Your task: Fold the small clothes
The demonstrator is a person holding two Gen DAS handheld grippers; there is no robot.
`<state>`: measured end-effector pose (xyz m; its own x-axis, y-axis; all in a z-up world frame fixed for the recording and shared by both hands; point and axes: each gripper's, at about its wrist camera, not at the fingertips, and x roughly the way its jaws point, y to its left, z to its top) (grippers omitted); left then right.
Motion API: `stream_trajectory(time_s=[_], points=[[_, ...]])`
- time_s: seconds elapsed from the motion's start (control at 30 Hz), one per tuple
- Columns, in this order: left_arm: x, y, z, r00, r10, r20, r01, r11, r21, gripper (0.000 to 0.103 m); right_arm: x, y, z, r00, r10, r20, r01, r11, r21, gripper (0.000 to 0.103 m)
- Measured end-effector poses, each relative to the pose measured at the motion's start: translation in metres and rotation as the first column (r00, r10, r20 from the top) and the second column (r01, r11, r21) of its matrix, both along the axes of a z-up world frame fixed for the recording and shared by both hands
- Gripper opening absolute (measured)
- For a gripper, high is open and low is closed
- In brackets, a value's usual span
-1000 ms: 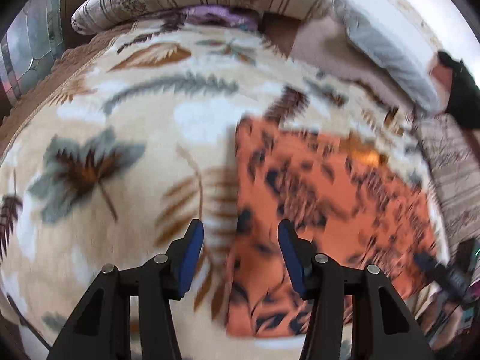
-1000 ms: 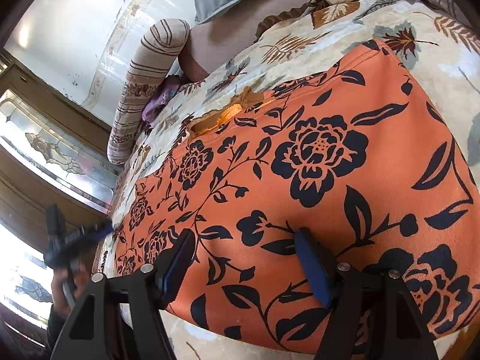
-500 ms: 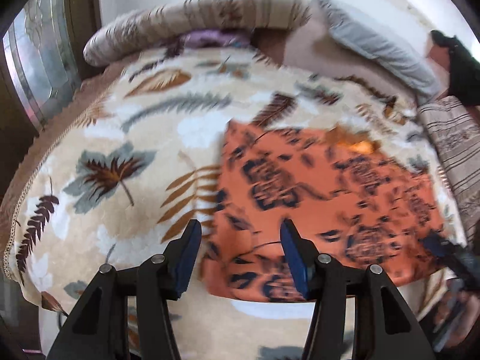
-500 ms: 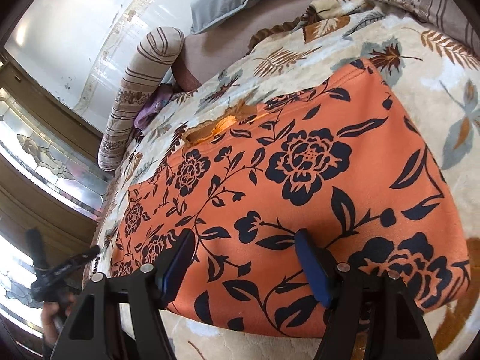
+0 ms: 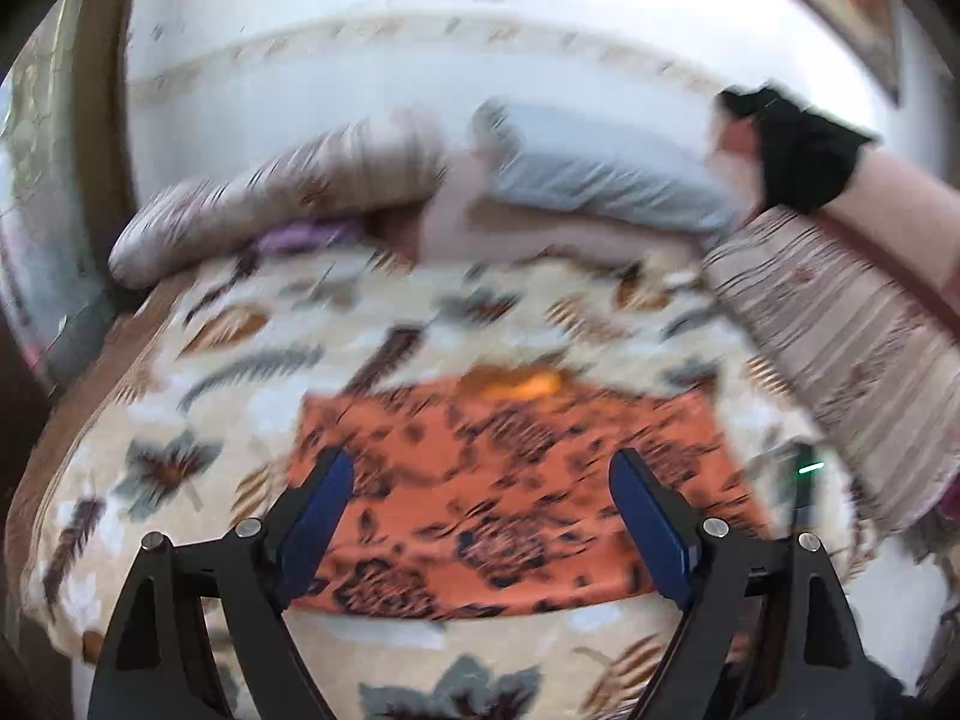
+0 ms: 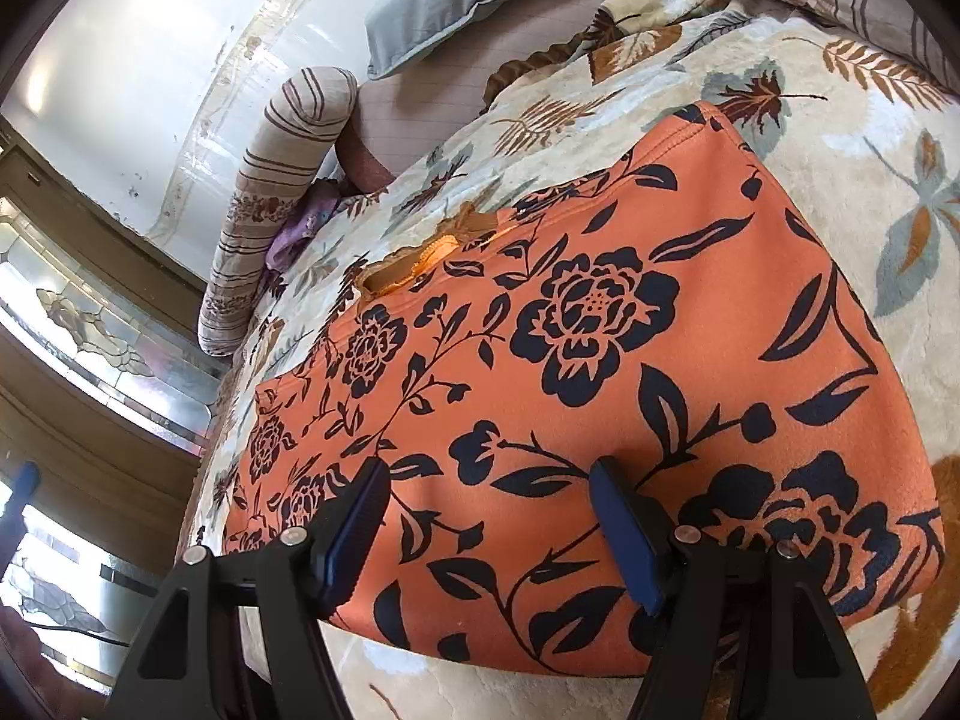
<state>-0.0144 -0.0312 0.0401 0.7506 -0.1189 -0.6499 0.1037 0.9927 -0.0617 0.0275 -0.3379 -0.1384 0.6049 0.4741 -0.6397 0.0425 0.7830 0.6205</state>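
Both hand-held grippers hang with their jaws spread apart and nothing between them, above the near edge of the orange floral garment (image 6: 600, 372), which lies flat on the leaf-patterned blanket (image 6: 870, 138) covering the bed. The garment looks already folded into a rough rectangle, its long axis running left to right across the left wrist view (image 5: 510, 480) (that view is badly smeared, so fine edges there cannot be read). In the sharp right wrist view the right hand-held gripper (image 6: 486, 519) sits close over the near hem, towards the garment's right end, with the cloth stretching away ahead and to its left. The left hand-held gripper (image 5: 480, 516) appears higher and further back, with the whole rectangle visible ahead of it and its fingers straddling the middle of the near edge. My judgement is that the right one is nearer the cloth, so any next fold along the long axis would likely start from its corner.
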Motion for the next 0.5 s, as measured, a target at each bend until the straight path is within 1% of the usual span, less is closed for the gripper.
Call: stream_trajectory(time_s=[0.07,0.1,0.27,0.37,0.5], points=[[0.014,0.01,-0.027,0.997,0.053,-0.061,-0.053,0.999,0.005,0.087,-0.002,-0.001,0.0,1.0,0.003,0.003,-0.003,1.0,-0.008,0.072],[0.023,0.016,-0.042,0.992,0.085,-0.092,-0.084,0.996,0.019,0.087,-0.003,-0.002,0.0,1.0,0.005,0.004,-0.005,1.0,-0.011,0.072],[0.048,0.031,-0.098,0.972,0.153,-0.18,-0.137,0.986,0.096,0.087,-0.007,-0.007,-0.002,1.0,-0.001,0.002,0.001,1.0,-0.009,0.072],[0.056,0.039,-0.114,0.96,0.165,-0.227,-0.149,0.985,0.089,0.087,-0.006,-0.005,-0.003,1.0,0.003,0.001,-0.003,1.0,-0.019,0.072],[0.058,0.041,-0.124,0.957,0.161,-0.243,-0.144,0.986,0.088,0.087,-0.005,-0.004,-0.002,1.0,0.0,-0.003,-0.001,1.0,-0.031,0.072]])
